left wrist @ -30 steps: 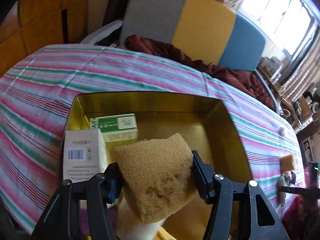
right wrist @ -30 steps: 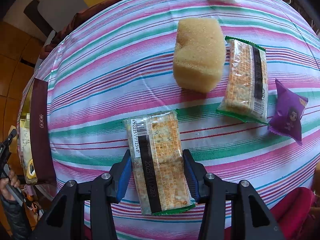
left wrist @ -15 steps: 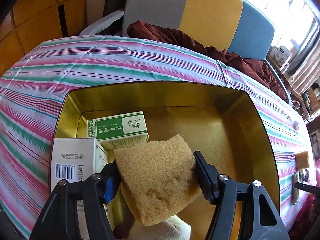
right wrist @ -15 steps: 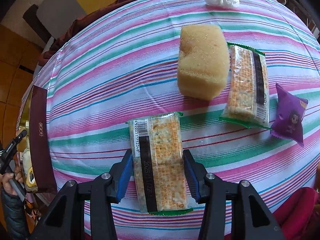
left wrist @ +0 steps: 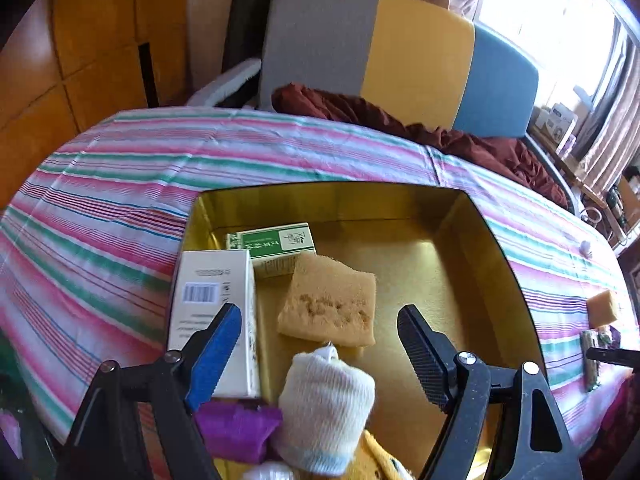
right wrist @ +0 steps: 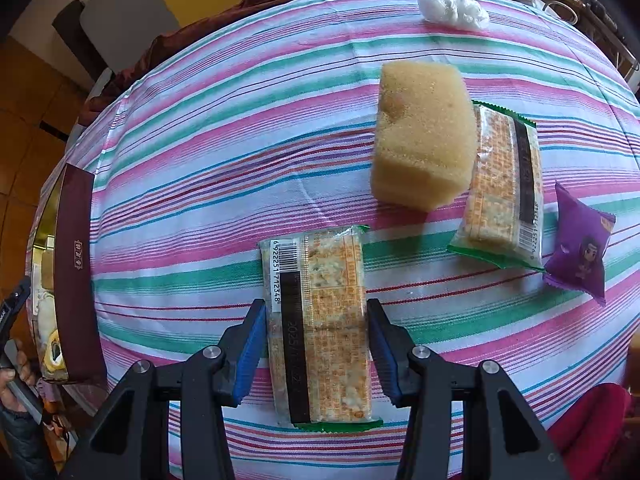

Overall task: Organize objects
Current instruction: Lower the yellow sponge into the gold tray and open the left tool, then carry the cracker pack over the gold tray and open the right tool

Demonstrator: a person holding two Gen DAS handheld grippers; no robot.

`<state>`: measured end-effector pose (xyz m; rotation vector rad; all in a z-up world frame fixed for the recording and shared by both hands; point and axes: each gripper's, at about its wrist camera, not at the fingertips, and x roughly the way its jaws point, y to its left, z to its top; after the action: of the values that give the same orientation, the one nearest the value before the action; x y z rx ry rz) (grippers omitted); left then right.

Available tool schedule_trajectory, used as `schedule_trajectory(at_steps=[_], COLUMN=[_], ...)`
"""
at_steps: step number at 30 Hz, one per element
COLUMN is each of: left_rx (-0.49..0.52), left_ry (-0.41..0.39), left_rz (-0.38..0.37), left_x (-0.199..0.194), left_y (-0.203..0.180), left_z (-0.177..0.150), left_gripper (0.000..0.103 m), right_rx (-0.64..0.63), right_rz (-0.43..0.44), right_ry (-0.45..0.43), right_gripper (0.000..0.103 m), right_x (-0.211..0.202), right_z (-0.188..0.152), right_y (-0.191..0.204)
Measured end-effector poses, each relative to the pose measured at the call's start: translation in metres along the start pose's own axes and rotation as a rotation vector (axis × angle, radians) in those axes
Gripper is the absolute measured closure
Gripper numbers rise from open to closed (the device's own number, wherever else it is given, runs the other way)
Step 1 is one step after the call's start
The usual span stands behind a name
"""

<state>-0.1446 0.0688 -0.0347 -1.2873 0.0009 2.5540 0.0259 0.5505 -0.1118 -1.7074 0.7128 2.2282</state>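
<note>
In the left wrist view a gold tin (left wrist: 460, 240) sits on the striped tablecloth. A tan sponge (left wrist: 330, 304) lies inside it, beside a green box (left wrist: 276, 242) and a white box (left wrist: 212, 312). My left gripper (left wrist: 320, 340) is open and empty just above the tin, behind the sponge. A white rolled sock (left wrist: 324, 408) and a purple packet (left wrist: 236, 428) lie close under it. In the right wrist view my right gripper (right wrist: 316, 344) is shut on a cracker packet (right wrist: 320, 320) that rests on the cloth.
On the cloth ahead of the right gripper lie a yellow sponge (right wrist: 422, 136), a second cracker packet (right wrist: 502, 188), a purple snack bag (right wrist: 580, 244) and a white wad (right wrist: 452, 10). The tin's dark side (right wrist: 76, 264) shows at far left. A chair (left wrist: 400, 56) stands behind the table.
My left gripper has opened and let the tan sponge drop into the tin, then drawn back slightly. My right gripper has stayed shut on the cracker packet.
</note>
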Motion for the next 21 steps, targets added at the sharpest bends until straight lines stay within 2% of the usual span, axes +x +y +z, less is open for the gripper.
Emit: schedule_trajectory(at_steps=[5, 11, 16, 21], left_rx=[0.01, 0.002, -0.003, 0.001], left_ry=[-0.091, -0.164, -0.169, -0.183], left_rz=[0.061, 0.087, 0.083, 0.092], left_x=[-0.037, -0.069, -0.079, -0.087], left_y=[0.0, 0.005, 0.01, 0.013], left_z=[-0.027, -0.057, -0.071, -0.081], left_gripper=[0.022, 0.016, 0.016, 0.016], right_rx=[-0.053, -0.228, -0.259, -0.215], right_rz=[-0.021, -0.135, -0.118, -0.047], right_ry=[-0.002, -0.021, -0.042, -0.062], right_gripper=[0.054, 0.054, 0.055, 0.055], right_x=[0.002, 0.01, 0.011, 0.0], right_z=[-0.003, -0.025, -0.039, -0.038], right_y=[0.015, 0.064, 0.091, 0.103])
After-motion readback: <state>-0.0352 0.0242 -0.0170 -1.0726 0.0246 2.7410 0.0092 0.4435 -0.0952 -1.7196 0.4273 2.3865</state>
